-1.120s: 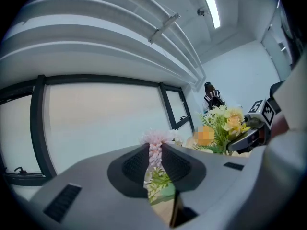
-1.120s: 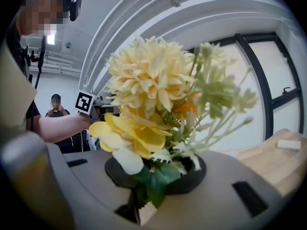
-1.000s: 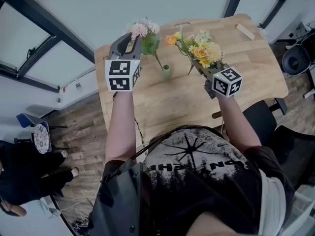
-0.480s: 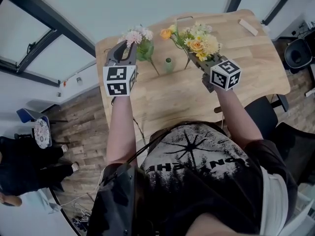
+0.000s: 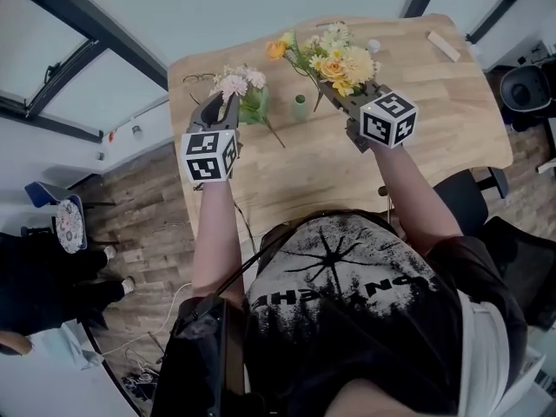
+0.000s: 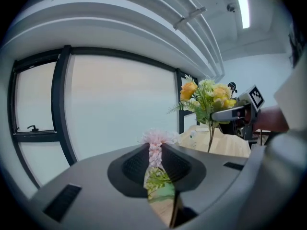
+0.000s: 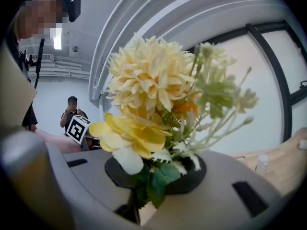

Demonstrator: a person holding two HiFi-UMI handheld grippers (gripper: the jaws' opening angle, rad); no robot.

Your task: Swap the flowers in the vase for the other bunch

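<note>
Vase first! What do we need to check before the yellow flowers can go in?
1. Vase upright and empty on the table: ok.
2. Yellow bunch clamped in the right tongs: ok.
3. Pink bunch clamped in the left tongs, held away from the vase: ok.
4. Yellow stems lined up over the vase mouth: cannot tell; in the head view they show just beside it.

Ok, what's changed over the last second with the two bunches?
The left gripper lowered the pink bunch away from the vase; the right gripper brought the yellow bunch closer to it. Both bunches stay gripped, the vase stays empty.
</note>
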